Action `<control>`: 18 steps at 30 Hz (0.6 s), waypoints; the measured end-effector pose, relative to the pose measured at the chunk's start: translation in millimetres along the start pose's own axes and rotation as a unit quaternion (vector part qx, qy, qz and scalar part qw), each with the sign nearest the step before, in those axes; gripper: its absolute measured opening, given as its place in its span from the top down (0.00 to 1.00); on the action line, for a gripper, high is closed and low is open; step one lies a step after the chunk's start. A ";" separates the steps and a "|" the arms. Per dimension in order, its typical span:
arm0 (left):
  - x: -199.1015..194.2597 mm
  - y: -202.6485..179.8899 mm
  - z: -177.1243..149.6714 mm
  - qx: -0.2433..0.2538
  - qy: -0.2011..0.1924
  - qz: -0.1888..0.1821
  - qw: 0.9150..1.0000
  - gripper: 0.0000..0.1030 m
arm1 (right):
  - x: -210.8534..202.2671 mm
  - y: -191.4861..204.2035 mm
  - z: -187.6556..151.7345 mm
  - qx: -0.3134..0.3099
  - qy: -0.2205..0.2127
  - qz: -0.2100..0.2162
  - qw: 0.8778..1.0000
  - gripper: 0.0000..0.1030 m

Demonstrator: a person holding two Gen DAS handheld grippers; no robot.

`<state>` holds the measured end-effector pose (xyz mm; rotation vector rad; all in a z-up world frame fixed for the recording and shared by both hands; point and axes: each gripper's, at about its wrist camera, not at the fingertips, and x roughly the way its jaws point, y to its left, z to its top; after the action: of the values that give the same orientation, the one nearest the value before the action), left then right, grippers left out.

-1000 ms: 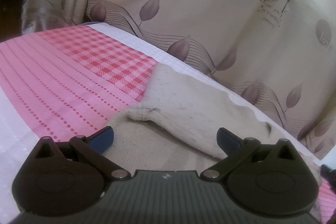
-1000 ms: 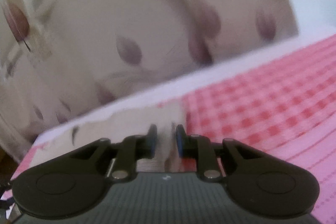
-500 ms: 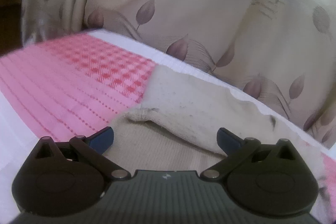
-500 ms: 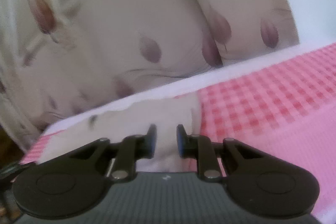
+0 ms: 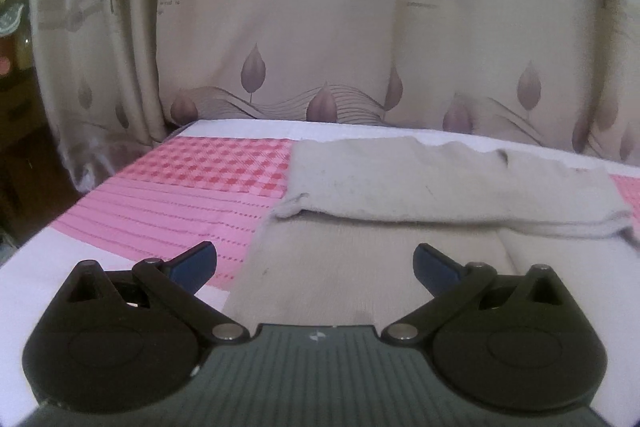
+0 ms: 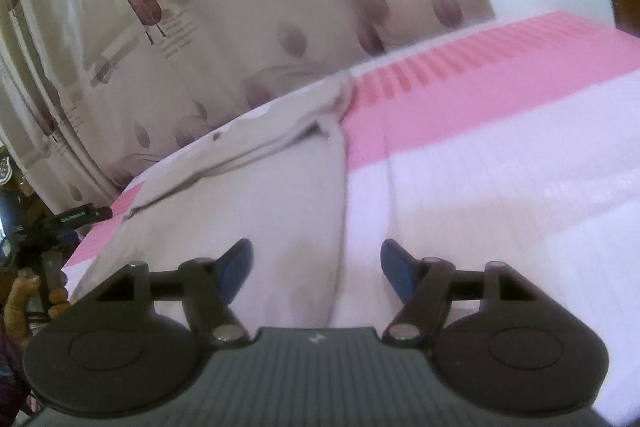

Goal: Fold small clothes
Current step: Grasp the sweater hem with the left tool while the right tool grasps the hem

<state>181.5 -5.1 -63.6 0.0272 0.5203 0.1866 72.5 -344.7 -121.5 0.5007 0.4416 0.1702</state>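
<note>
A small beige knitted garment (image 5: 400, 211) lies flat on the pink and white cloth. Its far part is folded over toward me and forms a thicker band (image 5: 440, 183) across the back. My left gripper (image 5: 314, 263) is open and empty, just above the garment's near left part. In the right wrist view the same garment (image 6: 248, 195) lies to the left, its right edge running between the fingers. My right gripper (image 6: 316, 267) is open and empty above that edge.
The pink checked and striped cloth (image 5: 168, 203) covers the table, with a white band (image 6: 500, 207) at the near side. A beige leaf-print curtain (image 5: 328, 27) hangs close behind the far edge. The person's hand and other gripper (image 6: 36, 259) show at far left.
My right gripper has opened, let go of the garment's edge and drawn back toward me. My left gripper stayed open and swung to face the curtain squarely. The folded band now lies flat.
</note>
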 end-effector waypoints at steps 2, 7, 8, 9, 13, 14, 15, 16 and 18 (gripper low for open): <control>-8.2 2.2 -1.4 0.003 0.001 0.002 1.000 0.00 | 0.0 4.7 -5.8 -0.003 0.006 0.000 1.000 0.31; -23.1 8.7 -4.9 0.012 0.007 0.006 1.000 0.00 | 2.1 8.7 -16.9 -0.009 0.010 0.010 1.000 0.25; -24.7 9.8 -5.9 0.014 0.007 0.007 1.000 0.00 | 2.2 10.4 -18.0 -0.012 0.010 0.012 1.000 0.25; -26.2 10.9 -7.0 0.017 0.008 0.008 1.000 0.00 | 2.9 11.1 -19.2 -0.012 0.010 0.015 1.000 0.25; -27.9 17.2 -13.6 0.028 0.023 0.007 0.999 0.00 | 4.3 16.3 -24.1 -0.020 0.012 0.027 0.999 0.25; -28.0 19.3 -15.2 0.033 0.031 0.002 0.999 0.00 | 4.5 18.1 -24.3 -0.024 0.015 0.029 0.999 0.25; -27.6 22.6 -16.7 0.038 0.040 -0.004 0.998 0.00 | 4.6 18.7 -24.6 -0.023 0.018 0.034 0.999 0.25; -27.5 28.5 -18.5 0.042 0.048 -0.017 0.998 0.00 | 4.1 18.9 -24.6 -0.022 0.021 0.041 0.999 0.25; -26.5 43.5 -21.3 0.041 0.065 -0.051 0.996 0.00 | 3.3 18.2 -25.1 -0.022 0.027 0.049 0.998 0.25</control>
<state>141.0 32.3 -65.9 0.0689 0.6581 0.0668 63.3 -317.4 -133.4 0.4762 0.4660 0.2878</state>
